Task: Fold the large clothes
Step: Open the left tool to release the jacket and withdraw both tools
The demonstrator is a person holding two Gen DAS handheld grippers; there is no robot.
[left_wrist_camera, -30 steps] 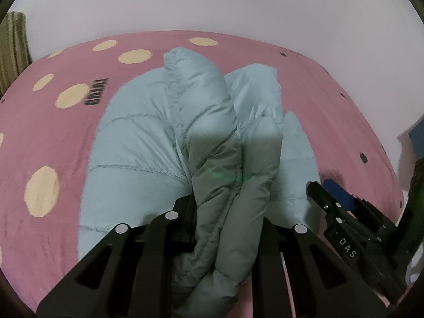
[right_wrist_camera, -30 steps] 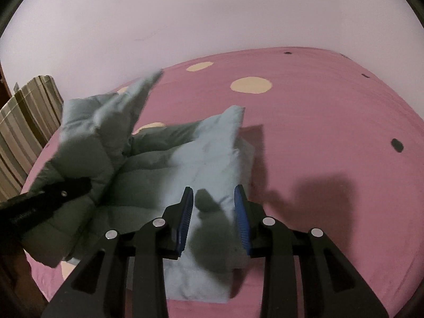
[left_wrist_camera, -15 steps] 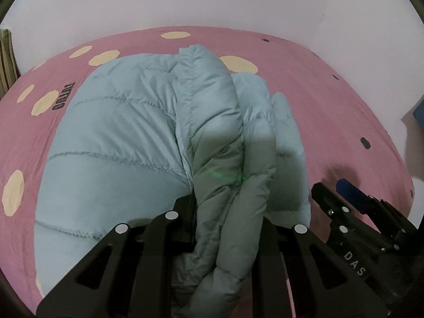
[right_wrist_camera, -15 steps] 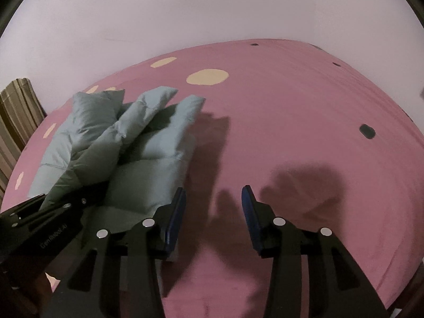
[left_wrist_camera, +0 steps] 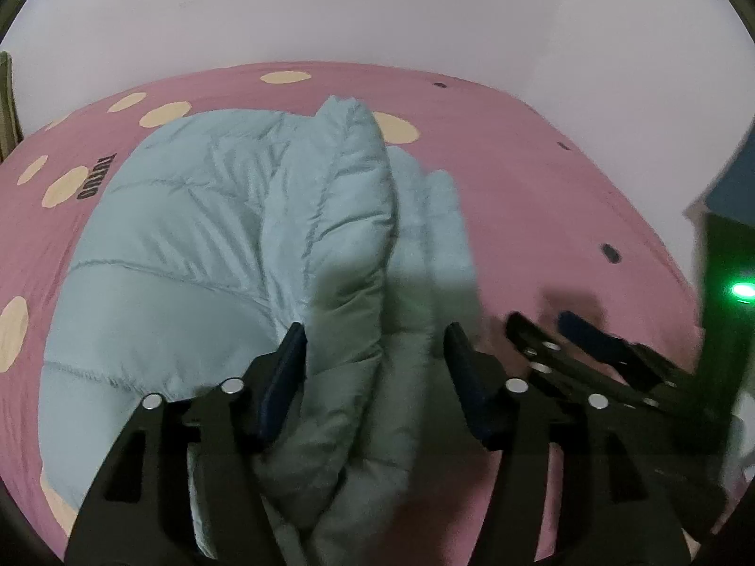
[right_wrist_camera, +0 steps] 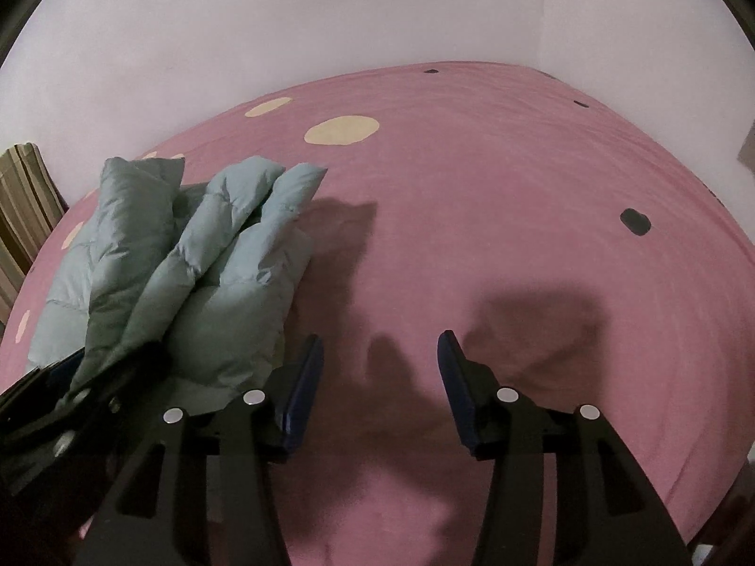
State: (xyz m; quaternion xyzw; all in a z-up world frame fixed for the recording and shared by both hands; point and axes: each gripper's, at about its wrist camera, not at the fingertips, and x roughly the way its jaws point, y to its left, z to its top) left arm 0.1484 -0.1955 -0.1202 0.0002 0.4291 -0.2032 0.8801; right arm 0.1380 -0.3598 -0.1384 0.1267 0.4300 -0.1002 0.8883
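A pale blue puffer jacket [left_wrist_camera: 212, 236] lies on the pink dotted bed sheet [left_wrist_camera: 542, 212], with a thick folded part bunched along its right side. My left gripper [left_wrist_camera: 373, 335] straddles that bunched fold; its jaws are opening and the pads stand off the fabric. In the right wrist view the jacket [right_wrist_camera: 212, 259] sits at the left, and my right gripper [right_wrist_camera: 380, 339] hangs over the bare pink sheet [right_wrist_camera: 472, 188] beside it. Its jaws are opening too, with nothing between them. The right gripper [left_wrist_camera: 566, 344] also shows at the left view's right edge.
A white wall runs behind the bed. Striped fabric [right_wrist_camera: 23, 198] stands at the bed's far left. A dark blue object [left_wrist_camera: 731, 179] and a green light [left_wrist_camera: 743, 290] sit at the right, past the bed's edge.
My left jaws have opened off the bunched jacket fold, which they pinched before. The right gripper has shifted from over the jacket to over bare sheet and opened wider.
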